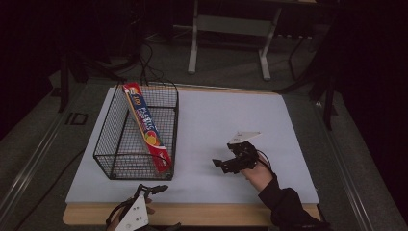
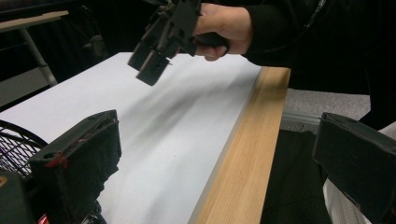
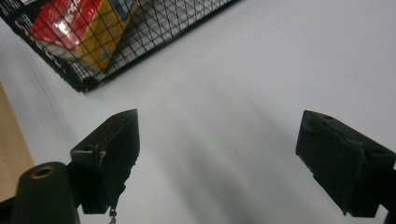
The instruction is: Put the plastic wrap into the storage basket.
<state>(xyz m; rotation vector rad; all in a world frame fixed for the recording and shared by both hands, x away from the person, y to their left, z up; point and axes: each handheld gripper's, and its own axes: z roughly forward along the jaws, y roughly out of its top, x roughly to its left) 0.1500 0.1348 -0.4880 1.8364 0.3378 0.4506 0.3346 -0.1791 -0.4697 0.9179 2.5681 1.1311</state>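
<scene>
A black wire basket [image 1: 120,144] stands on the left part of the white-topped counter [image 1: 216,125], and a long red and yellow box [image 1: 146,127] leans tilted inside it, its lower end at the near right corner. My right gripper [image 1: 219,163] hangs over the bare counter to the right of the basket, fingers [image 3: 109,149] spread wide and empty. My left gripper [image 1: 156,188] sits at the near counter edge just below the basket, fingers [image 2: 79,158] likewise wide apart, holding nothing.
</scene>
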